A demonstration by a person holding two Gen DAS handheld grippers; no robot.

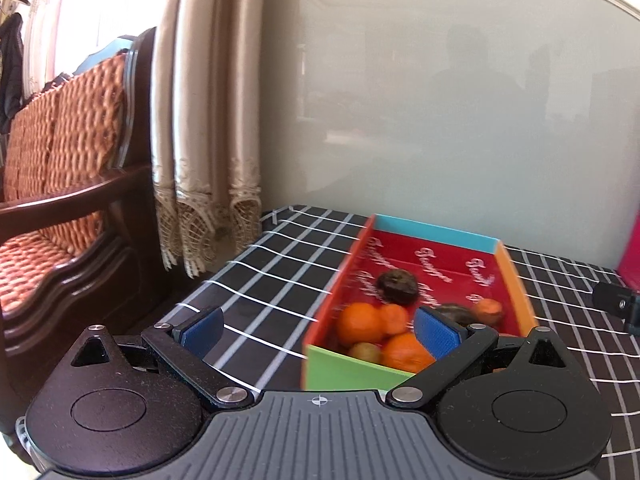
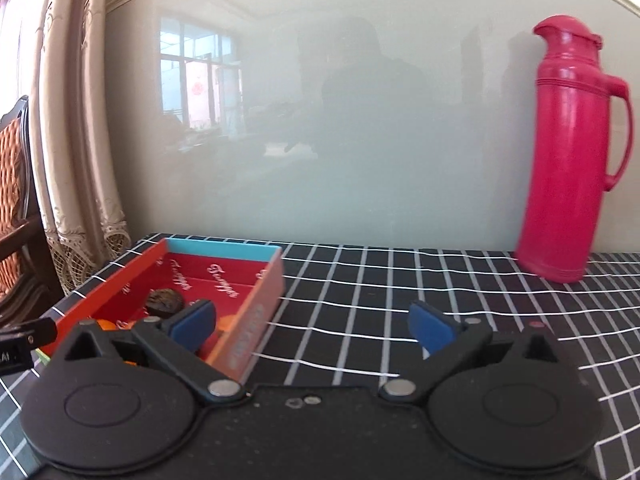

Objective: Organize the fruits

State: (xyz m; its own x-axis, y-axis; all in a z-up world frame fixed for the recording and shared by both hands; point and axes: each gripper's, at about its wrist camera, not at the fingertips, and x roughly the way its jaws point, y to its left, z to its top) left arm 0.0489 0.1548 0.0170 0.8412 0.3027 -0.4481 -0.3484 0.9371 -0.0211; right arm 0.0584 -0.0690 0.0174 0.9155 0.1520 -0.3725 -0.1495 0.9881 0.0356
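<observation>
A colourful cardboard box (image 1: 516,280) with a red floor lies on the checked tablecloth (image 1: 272,280). Inside it sit several oranges (image 1: 360,322), a yellowish fruit (image 1: 365,353) and a dark brown fruit (image 1: 397,288); another dark piece and a reddish one lie by its right wall. My left gripper (image 1: 320,332) is open, its fingers straddling the box's near green corner without touching it. My right gripper (image 2: 312,328) stands wide open just right of the box (image 2: 256,312), nothing between its blue pads (image 2: 430,330). The dark fruit (image 2: 164,300) shows there too.
A tall red thermos jug (image 2: 572,152) stands at the back right against the glossy wall. Left of the table are a curtain (image 1: 200,120) and a wooden bench with woven cushions (image 1: 60,160). Checked cloth (image 2: 400,292) stretches from box to jug.
</observation>
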